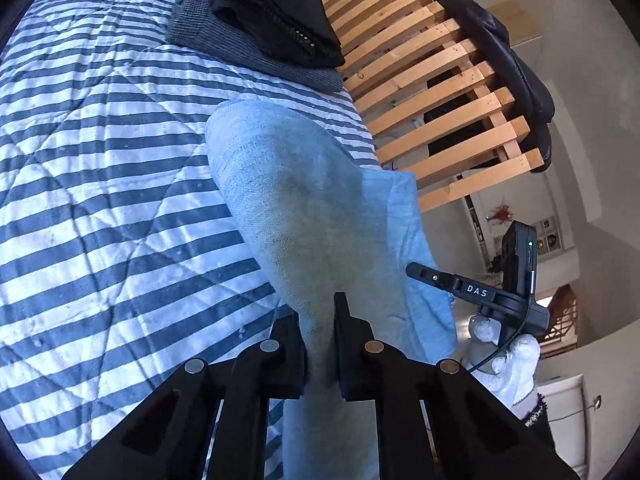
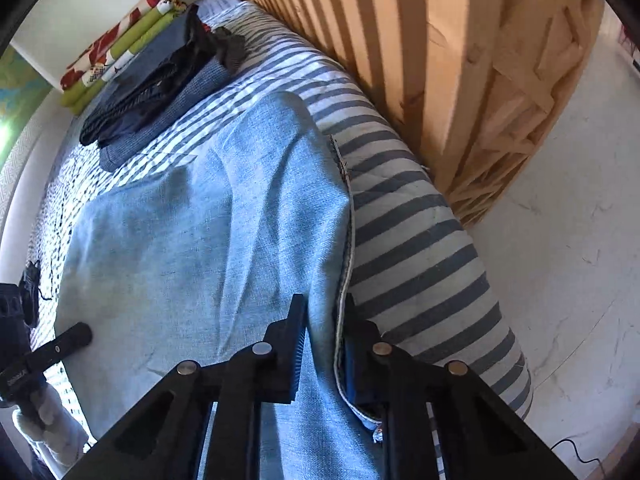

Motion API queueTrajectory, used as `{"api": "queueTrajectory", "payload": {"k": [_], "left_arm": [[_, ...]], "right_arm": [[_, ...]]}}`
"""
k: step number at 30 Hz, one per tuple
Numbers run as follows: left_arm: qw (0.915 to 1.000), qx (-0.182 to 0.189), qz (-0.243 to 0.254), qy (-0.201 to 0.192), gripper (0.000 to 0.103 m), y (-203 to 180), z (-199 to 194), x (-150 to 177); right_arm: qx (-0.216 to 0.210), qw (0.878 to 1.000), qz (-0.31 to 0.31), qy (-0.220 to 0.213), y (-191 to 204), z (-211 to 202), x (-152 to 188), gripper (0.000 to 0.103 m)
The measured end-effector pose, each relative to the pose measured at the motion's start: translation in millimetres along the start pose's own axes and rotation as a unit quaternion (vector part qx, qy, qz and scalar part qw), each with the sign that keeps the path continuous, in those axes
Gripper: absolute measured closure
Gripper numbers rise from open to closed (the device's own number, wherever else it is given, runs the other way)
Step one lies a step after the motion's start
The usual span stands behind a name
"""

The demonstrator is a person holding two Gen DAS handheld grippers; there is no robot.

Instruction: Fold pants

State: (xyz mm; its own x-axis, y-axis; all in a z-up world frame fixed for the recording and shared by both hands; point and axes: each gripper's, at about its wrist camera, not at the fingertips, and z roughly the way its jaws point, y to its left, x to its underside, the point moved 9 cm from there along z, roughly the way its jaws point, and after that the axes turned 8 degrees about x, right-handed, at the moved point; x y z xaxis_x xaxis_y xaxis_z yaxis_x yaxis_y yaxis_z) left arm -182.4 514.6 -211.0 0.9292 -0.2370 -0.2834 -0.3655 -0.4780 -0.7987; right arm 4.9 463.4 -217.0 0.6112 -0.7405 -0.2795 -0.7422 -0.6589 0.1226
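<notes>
Light blue denim pants (image 2: 208, 240) lie spread on a bed with a blue-and-white striped quilt (image 1: 100, 152). All places here are given relative to the pants. The near end is lifted off the quilt, held at two points. The left gripper (image 1: 320, 344) is closed on a raised ridge of denim at one side. The right gripper (image 2: 322, 344) is closed on the stitched side edge, next to the quilt's rolled border. A white-gloved hand (image 1: 508, 364) holds the right gripper.

The denim looks fairly heavy and soft rather than stiff: it drapes and creases between the two grips, so it will likely sag in the middle when raised. It seems rough enough not to slip. Seams and doubled edges look like the firmest places to hold.

Beyond the far end sits a stack of dark folded clothes (image 2: 160, 80). Alongside the pants runs a wooden slat frame (image 1: 440, 92).
</notes>
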Motion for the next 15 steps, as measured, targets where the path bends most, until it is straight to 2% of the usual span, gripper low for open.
{"api": "queueTrajectory", "payload": {"k": [5, 8, 10, 13, 15], "left_arm": [[0.9987, 0.001, -0.039, -0.032, 0.093, 35, -64, 5], [0.9975, -0.009, -0.058, -0.04, 0.093, 64, -109, 10], [0.9961, -0.017, -0.07, -0.05, 0.093, 85, -143, 14], [0.9931, -0.046, -0.075, -0.078, 0.094, 110, -191, 7], [0.99, -0.071, -0.069, -0.1, 0.094, 123, -233, 0]], "right_arm": [[-0.036, 0.999, -0.026, 0.028, 52, 1, 23, 0.092], [-0.037, 0.998, -0.051, 0.03, 100, 2, 45, 0.092], [-0.061, 0.996, -0.049, 0.04, 133, 2, 60, 0.092], [-0.095, 0.992, -0.048, 0.063, 183, 3, 89, 0.092], [-0.102, 0.99, -0.066, 0.072, 220, 1, 111, 0.092]]}}
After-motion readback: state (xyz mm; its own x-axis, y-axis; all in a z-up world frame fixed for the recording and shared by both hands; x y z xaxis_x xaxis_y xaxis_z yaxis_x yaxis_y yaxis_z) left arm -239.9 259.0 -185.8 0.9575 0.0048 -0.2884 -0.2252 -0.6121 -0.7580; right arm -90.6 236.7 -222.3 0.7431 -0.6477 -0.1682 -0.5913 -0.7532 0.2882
